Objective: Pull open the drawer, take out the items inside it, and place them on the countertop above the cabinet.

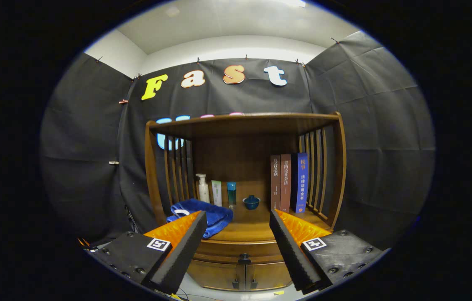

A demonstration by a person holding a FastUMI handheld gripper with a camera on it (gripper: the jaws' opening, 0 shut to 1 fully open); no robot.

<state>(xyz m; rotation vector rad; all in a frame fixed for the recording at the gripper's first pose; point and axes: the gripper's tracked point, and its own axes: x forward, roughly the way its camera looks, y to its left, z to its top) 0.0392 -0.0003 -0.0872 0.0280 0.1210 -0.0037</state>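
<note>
A: Two fingers of the gripper stand wide apart, holding nothing. Left to right on the countertop: blue cloth near the left finger, then a white pump bottle, a pale tube, a teal bottle, a small blue bowl, three upright books at far right.

B: Drawer position?

A: Drawer sits shut under the countertop, between the fingers and a little ahead of them. Dark knob at its middle; two small doors below.

B: Handling estimate?

A: Judgement only: stiff wooden front, likely some sliding resistance. Knob is small and may slip between the pads. Close both fingers squarely on it, pull straight toward the near side. Contents hidden, so weight unknown.
</note>
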